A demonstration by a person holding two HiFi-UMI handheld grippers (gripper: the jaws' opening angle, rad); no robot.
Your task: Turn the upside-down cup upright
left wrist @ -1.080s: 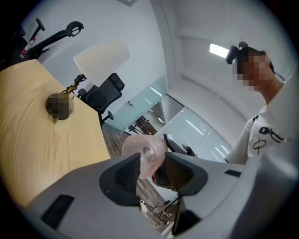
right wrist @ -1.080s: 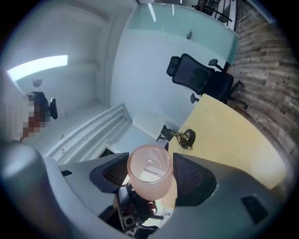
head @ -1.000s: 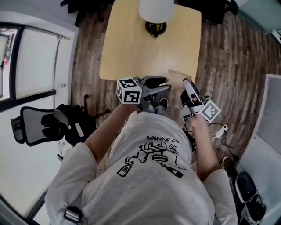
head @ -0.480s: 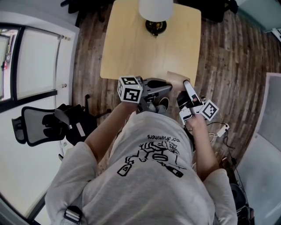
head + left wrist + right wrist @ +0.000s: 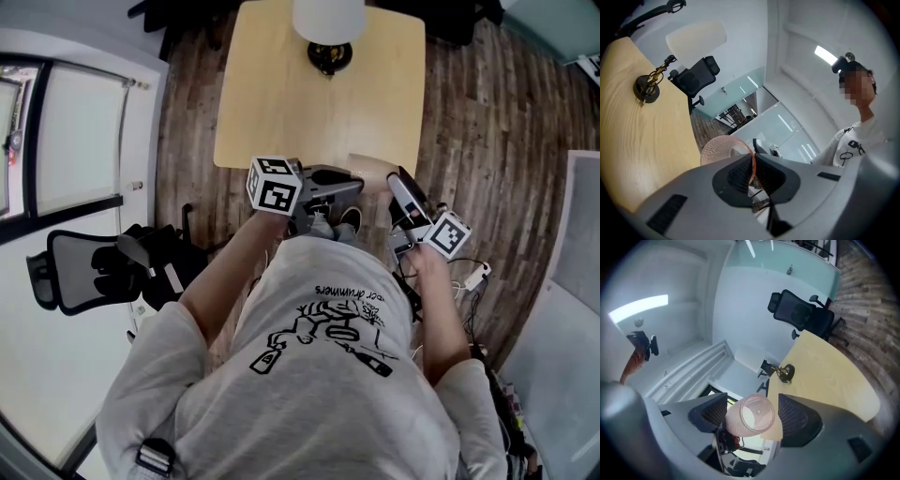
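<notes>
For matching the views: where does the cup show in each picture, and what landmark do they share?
Head view: cup at the table's near edge, right of centre.
Left gripper view: low centre, its rim pinched in the left claw.
Right gripper view: low centre, between the open jaws of the right claw.
Shared landmark: the lamp base on the table, seen in all three views.
</notes>
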